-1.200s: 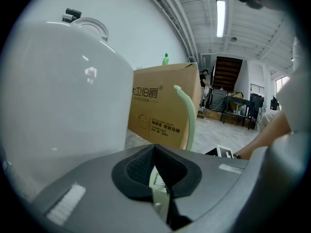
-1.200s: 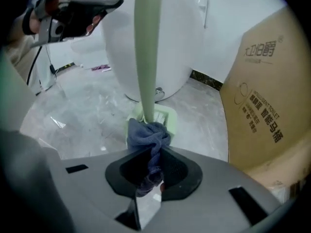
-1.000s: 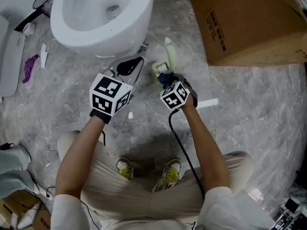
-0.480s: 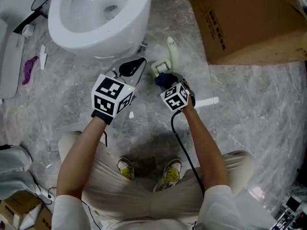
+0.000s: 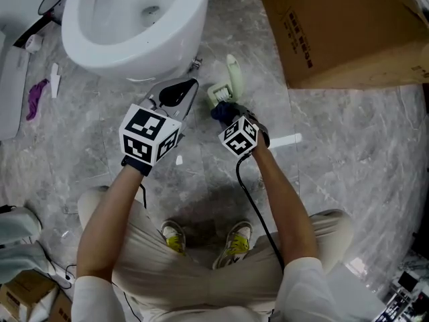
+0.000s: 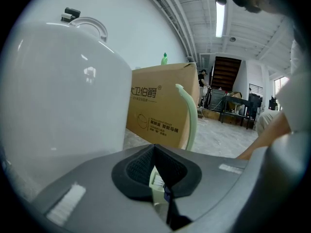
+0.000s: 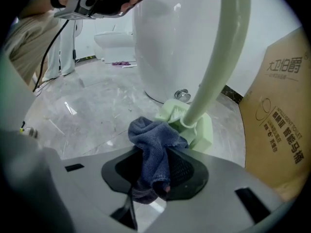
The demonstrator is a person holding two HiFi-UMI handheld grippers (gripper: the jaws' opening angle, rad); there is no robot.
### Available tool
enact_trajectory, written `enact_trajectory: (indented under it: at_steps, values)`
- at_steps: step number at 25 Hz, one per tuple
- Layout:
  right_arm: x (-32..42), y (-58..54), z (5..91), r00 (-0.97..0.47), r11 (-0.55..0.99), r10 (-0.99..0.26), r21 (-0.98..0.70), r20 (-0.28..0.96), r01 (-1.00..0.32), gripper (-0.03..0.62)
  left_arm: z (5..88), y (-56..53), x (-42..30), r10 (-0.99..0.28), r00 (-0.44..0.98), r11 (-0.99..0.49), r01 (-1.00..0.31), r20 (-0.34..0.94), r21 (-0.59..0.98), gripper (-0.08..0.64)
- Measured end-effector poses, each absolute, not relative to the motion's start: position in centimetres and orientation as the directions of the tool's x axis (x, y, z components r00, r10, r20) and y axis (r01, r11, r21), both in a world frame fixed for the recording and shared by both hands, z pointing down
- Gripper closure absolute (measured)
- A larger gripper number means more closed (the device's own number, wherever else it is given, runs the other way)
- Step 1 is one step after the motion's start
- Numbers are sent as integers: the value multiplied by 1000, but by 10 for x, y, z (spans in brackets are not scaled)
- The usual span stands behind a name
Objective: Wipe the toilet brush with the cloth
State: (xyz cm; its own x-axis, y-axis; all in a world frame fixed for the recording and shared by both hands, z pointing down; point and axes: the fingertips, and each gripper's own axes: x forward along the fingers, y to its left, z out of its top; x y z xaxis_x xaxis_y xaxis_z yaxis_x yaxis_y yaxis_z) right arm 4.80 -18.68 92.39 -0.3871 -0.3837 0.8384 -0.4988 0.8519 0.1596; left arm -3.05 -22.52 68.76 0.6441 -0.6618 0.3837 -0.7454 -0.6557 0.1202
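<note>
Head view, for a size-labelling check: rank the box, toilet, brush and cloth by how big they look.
1. Box, though the frame cuts it off.
2. Toilet, also cut off by the frame.
3. Brush.
4. Cloth, partly hidden.

Grey marble floor bears toilet, cardboard box, toilet brush.
</note>
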Motion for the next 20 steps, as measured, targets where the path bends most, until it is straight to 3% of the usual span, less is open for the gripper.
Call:
enact_trajectory:
  at_steps: [4,12,20]
  values:
    - [59,-184,915,-386,858,-363,143,848,-494,484,687,-227,-24,-656,656,-662,-738,373,133,563]
    - [98,-221,896,-324,667,-508,126,798,-735,495,683,-227,-24,-659,655,-661,-739,371,131,563]
    - [78,-219,919,-279,719,-498,210,821,-662,502,681,-215,-42,-670,633,-651,-752,388,104,563]
